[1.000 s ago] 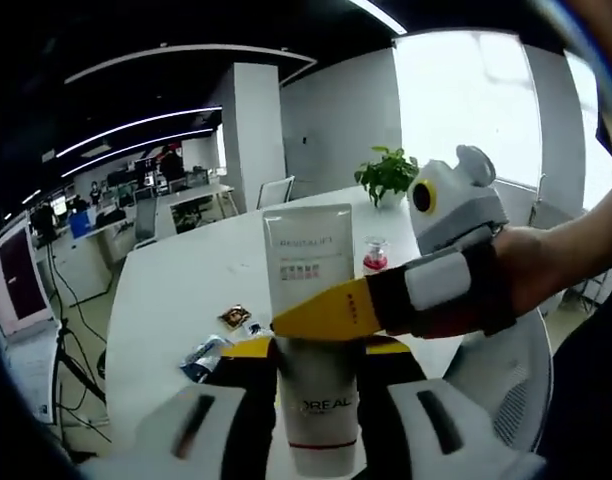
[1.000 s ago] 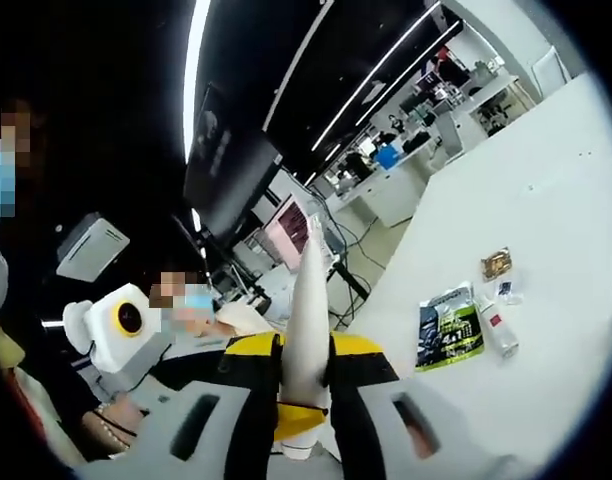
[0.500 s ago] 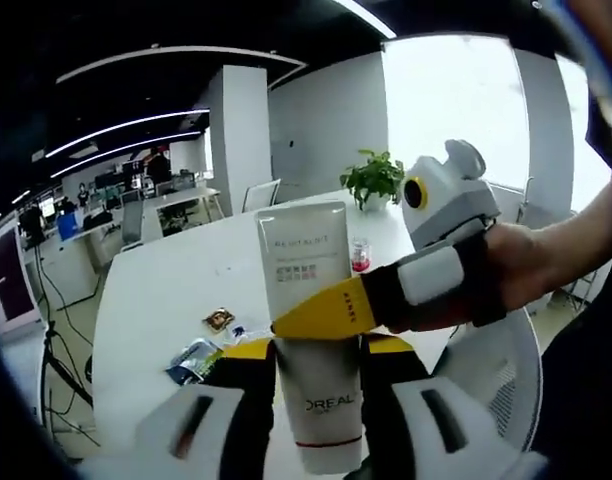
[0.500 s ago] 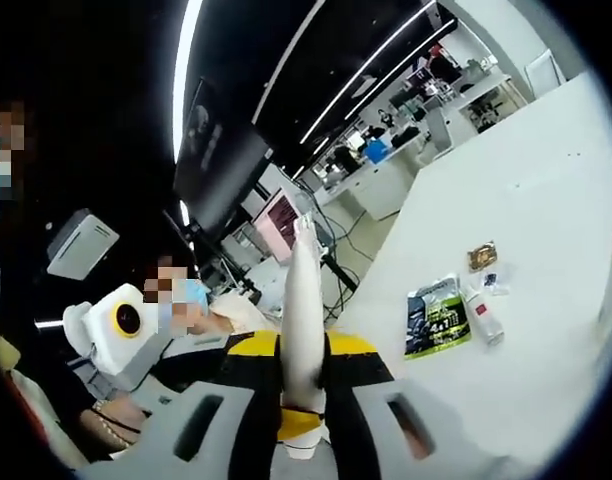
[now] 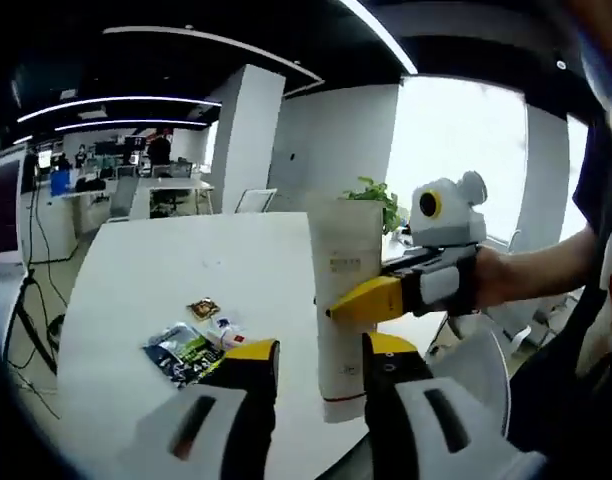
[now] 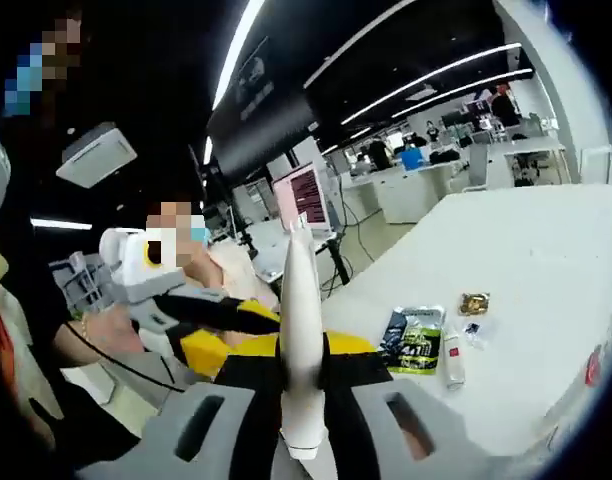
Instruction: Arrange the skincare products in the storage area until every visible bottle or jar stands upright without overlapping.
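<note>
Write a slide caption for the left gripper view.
Right hand-held gripper clamps a white tube held above a white table; the left hand-held gripper stands open below it.

We are in an open office: desks with monitors (image 6: 304, 192) and ceiling strip lights (image 5: 116, 100) beyond the white table (image 5: 186, 270).

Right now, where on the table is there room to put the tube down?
The white table is bare on the far side of the sachets, toward the desks, and between them and the tube. It is crowded only around the sachets and the small bottle.
</note>
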`<state>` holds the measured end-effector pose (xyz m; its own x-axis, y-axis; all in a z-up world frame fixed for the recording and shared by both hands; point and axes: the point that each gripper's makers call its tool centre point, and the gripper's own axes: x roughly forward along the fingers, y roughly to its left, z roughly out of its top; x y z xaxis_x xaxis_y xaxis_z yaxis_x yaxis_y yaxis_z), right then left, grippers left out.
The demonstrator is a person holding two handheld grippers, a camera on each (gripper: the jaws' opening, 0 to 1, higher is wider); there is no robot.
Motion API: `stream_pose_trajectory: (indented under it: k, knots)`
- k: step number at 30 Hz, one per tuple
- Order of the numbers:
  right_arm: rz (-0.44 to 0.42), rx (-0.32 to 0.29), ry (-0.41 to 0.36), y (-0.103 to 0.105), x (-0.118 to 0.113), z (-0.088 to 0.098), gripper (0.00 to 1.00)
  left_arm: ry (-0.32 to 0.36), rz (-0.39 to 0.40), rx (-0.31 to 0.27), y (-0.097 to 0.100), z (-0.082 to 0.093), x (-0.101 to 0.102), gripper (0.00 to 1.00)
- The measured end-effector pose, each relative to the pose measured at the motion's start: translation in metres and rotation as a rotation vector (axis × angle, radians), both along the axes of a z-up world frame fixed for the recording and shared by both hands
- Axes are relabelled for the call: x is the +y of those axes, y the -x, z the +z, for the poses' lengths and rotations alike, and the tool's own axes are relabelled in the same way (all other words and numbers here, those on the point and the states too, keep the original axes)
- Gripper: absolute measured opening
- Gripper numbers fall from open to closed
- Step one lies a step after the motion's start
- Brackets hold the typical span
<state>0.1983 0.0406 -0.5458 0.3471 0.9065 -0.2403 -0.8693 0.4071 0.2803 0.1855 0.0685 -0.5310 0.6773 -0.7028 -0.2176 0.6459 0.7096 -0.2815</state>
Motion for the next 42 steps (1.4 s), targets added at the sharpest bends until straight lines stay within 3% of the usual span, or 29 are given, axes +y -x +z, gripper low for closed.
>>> stream_pose_trajectory:
  k: [2, 5, 10, 16, 22, 32, 36, 42]
  knots:
    - [0.048, -0.038, 0.024, 0.004, 0.004, -0.001, 0.13, 0.065, -0.045, -0.023, -0.002, 0.014, 0.003, 0.33]
    - [0.152, -0.077, 0.025, 0.017, 0.014, 0.001, 0.13, 0.147, -0.181, -0.022, 0.002, 0.028, 0.001, 0.37]
    - [0.298, -0.121, 0.035, 0.033, 0.026, 0.004, 0.13, 0.032, -0.290, -0.047, 0.001, 0.020, 0.000, 0.37]
    - [0.388, -0.131, 0.051, 0.040, 0.037, -0.002, 0.13, 0.043, -0.424, -0.065, 0.011, 0.020, -0.010, 0.35]
    - [0.485, -0.126, 0.056, 0.048, 0.051, -0.010, 0.14, -0.056, -0.530, -0.067, 0.021, 0.007, -0.016, 0.27]
    - [0.532, -0.114, 0.071, 0.048, 0.055, -0.014, 0.14, -0.091, -0.548, -0.105, 0.016, 0.005, -0.014, 0.19]
    - [0.527, -0.106, 0.033, 0.047, 0.054, -0.004, 0.17, 0.000, -0.527, -0.124, 0.014, 0.020, -0.014, 0.15]
    - [0.467, -0.116, -0.051, 0.044, 0.055, 0.006, 0.20, 0.051, -0.505, -0.136, 0.010, 0.031, -0.013, 0.13]
